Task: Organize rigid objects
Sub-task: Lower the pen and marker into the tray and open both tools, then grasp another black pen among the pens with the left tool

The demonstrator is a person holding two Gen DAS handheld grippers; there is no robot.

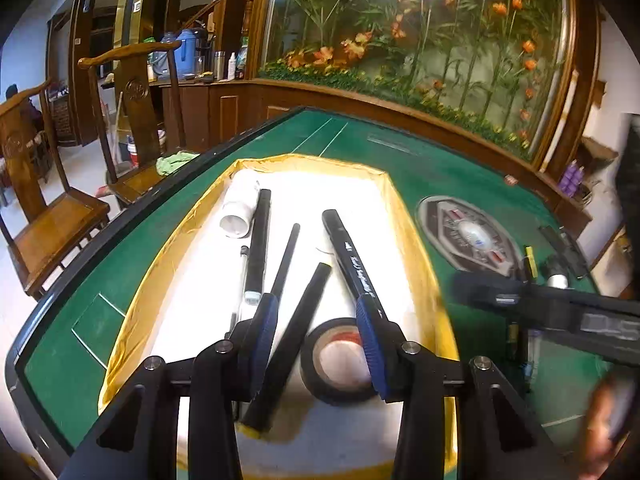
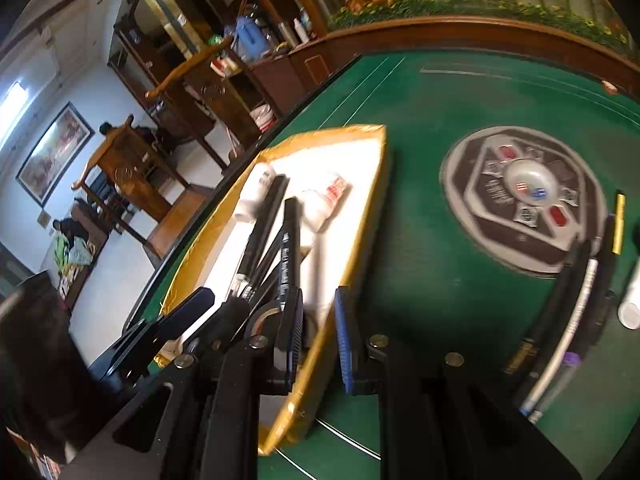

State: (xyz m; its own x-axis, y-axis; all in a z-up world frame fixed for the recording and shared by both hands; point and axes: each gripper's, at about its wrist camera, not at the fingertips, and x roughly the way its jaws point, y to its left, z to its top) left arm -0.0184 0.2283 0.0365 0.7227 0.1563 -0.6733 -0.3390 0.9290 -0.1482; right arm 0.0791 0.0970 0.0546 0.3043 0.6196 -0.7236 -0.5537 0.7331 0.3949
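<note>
A white tray with a yellow rim (image 1: 404, 200) lies on the green table (image 1: 180, 200). In it lie several black pens (image 1: 348, 256), a white bottle (image 1: 240, 208) and a roll of black tape (image 1: 340, 364). My left gripper (image 1: 316, 336) is open and empty, low over the tray, with a black pen (image 1: 296, 336) and the tape between its fingers. My right gripper (image 2: 318, 336) is open and empty, straddling the tray's yellow right rim (image 2: 360, 232). It shows blurred in the left wrist view (image 1: 540, 312). More pens (image 2: 576, 288) lie on the table to the right.
A round grey and black panel (image 1: 468, 236) sits in the table's middle, also in the right wrist view (image 2: 520, 196). A small white bottle (image 2: 632, 300) lies at the right edge. Wooden chairs (image 1: 52, 216) stand left of the table. A flower wall (image 1: 420, 40) stands behind.
</note>
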